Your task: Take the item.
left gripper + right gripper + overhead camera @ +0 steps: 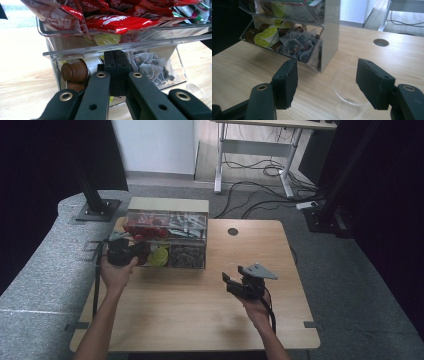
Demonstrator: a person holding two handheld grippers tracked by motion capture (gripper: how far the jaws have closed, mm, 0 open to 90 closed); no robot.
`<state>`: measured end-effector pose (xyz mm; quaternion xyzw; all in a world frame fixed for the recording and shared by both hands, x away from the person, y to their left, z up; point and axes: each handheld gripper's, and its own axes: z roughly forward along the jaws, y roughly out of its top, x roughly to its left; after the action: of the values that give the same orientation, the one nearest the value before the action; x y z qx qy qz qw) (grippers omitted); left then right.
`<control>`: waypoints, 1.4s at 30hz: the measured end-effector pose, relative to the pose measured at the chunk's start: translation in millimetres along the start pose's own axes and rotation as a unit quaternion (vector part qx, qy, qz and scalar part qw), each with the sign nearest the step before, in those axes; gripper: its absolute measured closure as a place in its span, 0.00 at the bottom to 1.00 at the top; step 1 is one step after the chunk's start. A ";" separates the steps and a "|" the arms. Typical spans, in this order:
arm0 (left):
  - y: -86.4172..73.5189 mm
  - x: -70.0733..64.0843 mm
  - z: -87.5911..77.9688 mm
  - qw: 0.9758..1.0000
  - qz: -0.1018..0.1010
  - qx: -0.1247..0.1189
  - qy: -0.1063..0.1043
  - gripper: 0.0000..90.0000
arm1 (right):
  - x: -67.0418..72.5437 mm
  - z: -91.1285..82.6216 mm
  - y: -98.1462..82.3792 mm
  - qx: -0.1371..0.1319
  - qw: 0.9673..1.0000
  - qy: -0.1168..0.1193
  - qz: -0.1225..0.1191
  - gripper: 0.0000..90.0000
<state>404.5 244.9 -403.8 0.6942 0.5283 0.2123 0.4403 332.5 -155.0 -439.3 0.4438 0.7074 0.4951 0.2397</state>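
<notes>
A clear acrylic organizer (167, 215) stands at the back left of the wooden table (200, 310). Red snack packets (120, 21) fill its upper tray. Below them lie brown and green-lidded capsules (75, 72) and mesh tea bags (150, 67). My left gripper (122, 251) is shut, its tips (117, 58) up against the lower tray's clear front lip, with nothing seen between them. My right gripper (232, 282) hovers over the table's right half, open. A clear plastic cup (347, 100) stands between and beyond its pads (287, 85), which do not press on it.
A round cable hole (233, 231) sits in the tabletop right of the organizer. Grey padded surfaces flank the table. Black stands (95, 205) rise at the back left and right. A desk frame and loose cables (260, 170) lie on the floor behind.
</notes>
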 end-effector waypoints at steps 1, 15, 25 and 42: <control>0.0 0.1 0.0 1.000 0.000 0.000 0.000 1.00 | 2.3 2.4 1.5 0.001 1.000 0.003 -0.002 0.38; -0.3 -1.0 2.1 1.000 -0.001 0.002 -0.003 1.00 | 23.0 27.2 25.7 0.009 0.999 0.041 -0.011 0.41; 0.3 -2.7 1.8 1.000 0.000 0.002 -0.005 1.00 | 35.8 47.7 34.9 0.021 0.998 0.053 -0.018 0.42; 1.1 -6.3 3.7 1.000 0.008 0.006 -0.004 1.00 | 54.1 73.6 39.8 0.019 0.998 0.060 -0.032 0.49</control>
<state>405.7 237.6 -403.7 0.7019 0.5223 0.2098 0.4365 378.8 -67.7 -426.6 0.3950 0.7433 0.4999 0.2039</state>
